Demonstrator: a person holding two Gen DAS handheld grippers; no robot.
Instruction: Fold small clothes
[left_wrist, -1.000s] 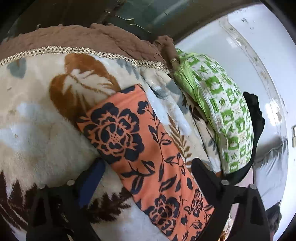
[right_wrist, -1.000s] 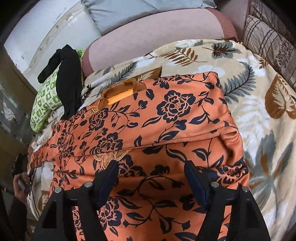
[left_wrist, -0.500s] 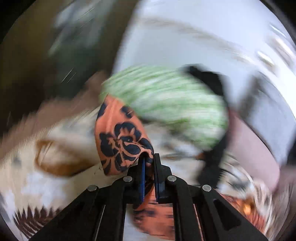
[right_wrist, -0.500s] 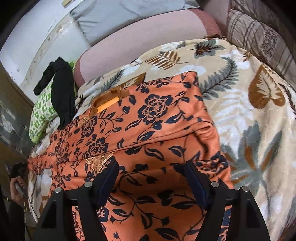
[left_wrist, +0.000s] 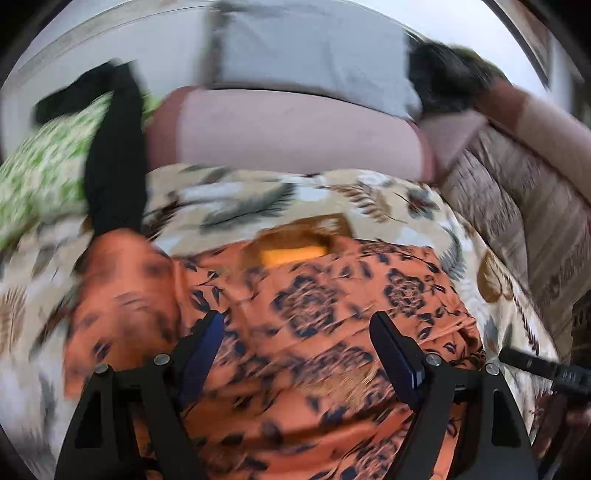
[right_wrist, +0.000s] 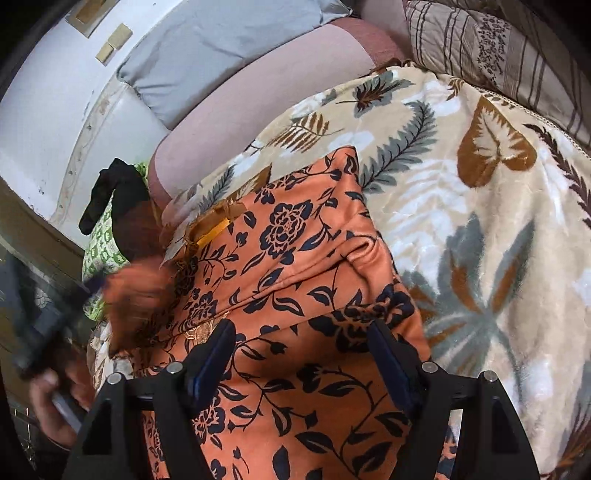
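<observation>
- Since the earlier frames: left gripper (left_wrist: 297, 350) had a fold of the garment (left_wrist: 314, 314) pinched half a second back; its jaws have just been opening and nothing sits between the pads. Its view has swung from the green pillow side to face the sofa back. Right gripper (right_wrist: 301, 358) barely shifted, jaws about as wide as before.
- Left wrist view, heavily motion-blurred:
- Left gripper jaws spread wide, hovering over the garment, no cloth gripped.
- Garment is orange with dark floral print, lying on the leaf-print blanket (left_wrist: 240, 199). Its left part is lifted or bunched, blur hides the detail.
- Orange inner neckband (left_wrist: 293, 254) shows at the garment's far edge.
- Green pillow (left_wrist: 40, 173) at left with a black cloth (left_wrist: 114, 155) draped over it.
- Pink cushion (left_wrist: 288, 133) behind the blanket, grey pillow (left_wrist: 310, 55) above it, striped cushion (left_wrist: 524, 206) at right.
- Right gripper's dark tip (left_wrist: 535, 365) pokes in at the right edge.
- Right wrist view, mostly sharp:
- Right gripper jaws spread, above the garment (right_wrist: 295, 266), nothing pinched.
- Garment lies on the blanket (right_wrist: 480, 221), with a fold ridge running across it just ahead of the fingers.
- Left gripper (right_wrist: 55, 306) appears blurred at left, beside a blurred bunch of orange cloth; a hand (right_wrist: 59, 402) is below it. Cannot tell from this view whether it touches the cloth.
- Green pillow (right_wrist: 99, 247) and black cloth (right_wrist: 118, 199) far left, grey pillow (right_wrist: 221, 48) and pink cushion (right_wrist: 258, 99) behind.
</observation>
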